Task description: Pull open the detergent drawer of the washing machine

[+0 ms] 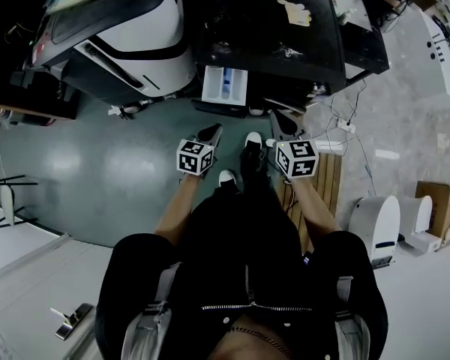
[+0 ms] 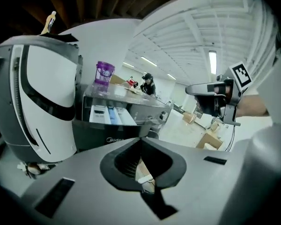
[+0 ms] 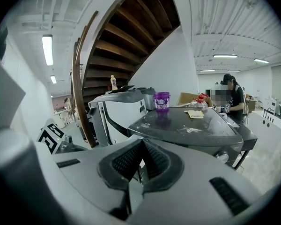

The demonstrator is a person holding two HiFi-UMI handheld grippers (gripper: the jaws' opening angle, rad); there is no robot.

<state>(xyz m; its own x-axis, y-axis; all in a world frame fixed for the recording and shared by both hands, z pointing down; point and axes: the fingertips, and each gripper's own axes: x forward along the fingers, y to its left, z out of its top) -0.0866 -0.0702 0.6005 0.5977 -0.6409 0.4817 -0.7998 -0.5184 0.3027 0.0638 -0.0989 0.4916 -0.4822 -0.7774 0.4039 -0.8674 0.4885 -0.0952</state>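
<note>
Both jaw pairs are together and empty: left gripper (image 1: 211, 133), right gripper (image 1: 282, 123). White plastic detergent drawer (image 1: 225, 85) stands pulled out at the front upper-left corner of the dark grey washing machine (image 1: 270, 36), apart from both grippers.

Grey-green floor (image 1: 97, 163) carries a dark washing machine (image 1: 285, 51) ahead of the right gripper (image 1: 281, 122). White appliance (image 1: 135, 36) ahead-left of the left gripper (image 1: 211, 133). Slatted wood board (image 1: 331, 178) just right of the right gripper. Washing machine carries purple cup (image 3: 161, 100), yellow cloth (image 3: 195, 114).
</note>
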